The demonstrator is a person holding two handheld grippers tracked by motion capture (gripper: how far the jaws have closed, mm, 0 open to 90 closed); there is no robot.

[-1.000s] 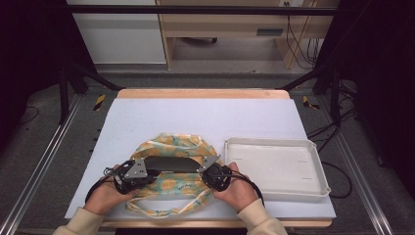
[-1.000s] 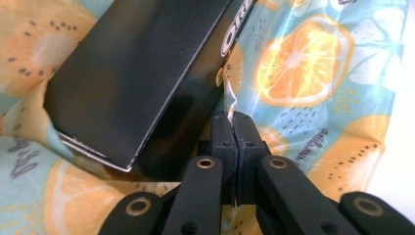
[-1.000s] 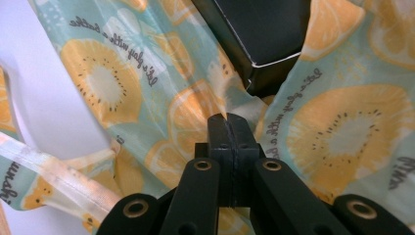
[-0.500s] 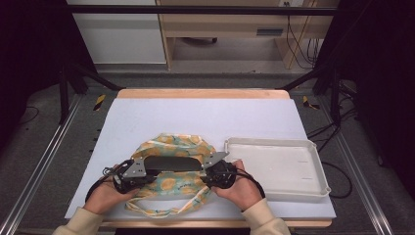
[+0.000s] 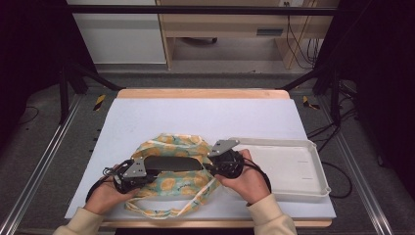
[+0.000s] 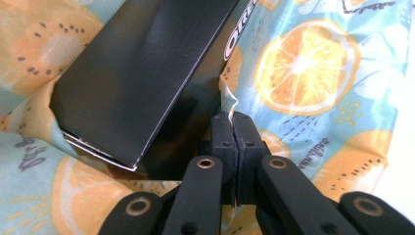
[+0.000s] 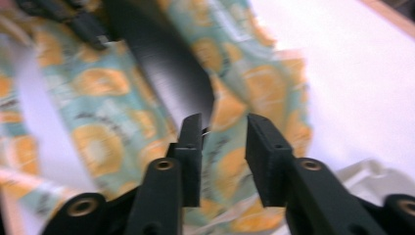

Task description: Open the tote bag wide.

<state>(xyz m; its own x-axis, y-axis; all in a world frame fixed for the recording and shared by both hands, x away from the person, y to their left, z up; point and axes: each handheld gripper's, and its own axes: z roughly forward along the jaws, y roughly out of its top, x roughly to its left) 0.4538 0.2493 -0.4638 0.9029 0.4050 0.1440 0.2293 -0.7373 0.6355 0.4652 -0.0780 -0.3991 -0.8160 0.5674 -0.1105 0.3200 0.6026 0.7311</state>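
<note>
Two grippers work our bag (image 5: 172, 172) near the table's (image 5: 205, 117) front edge: the left gripper (image 6: 234, 128) view shows its jaws pinching the bag's rim beside a black box (image 6: 137, 73). The right gripper's (image 7: 222, 142) view shows its jaws parted, just been closing, with nothing gripped. Since a second ago, our right hand (image 5: 247, 176) has lifted beside the tray (image 5: 293, 166).

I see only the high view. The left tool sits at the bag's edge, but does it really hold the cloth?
Observer: Yes. In the left gripper view the left tool is shut on a fold of the bag, right beside the black box.
Operator: And the right tool, does it grip also?
Observer: No. The right tool has just been closing its jaws, but they stand apart with nothing clamped between them; that picture is blurred.
Operator: Is there writing on the box?
Observer: White letters at one end, cut off by the frame's edge.
</note>
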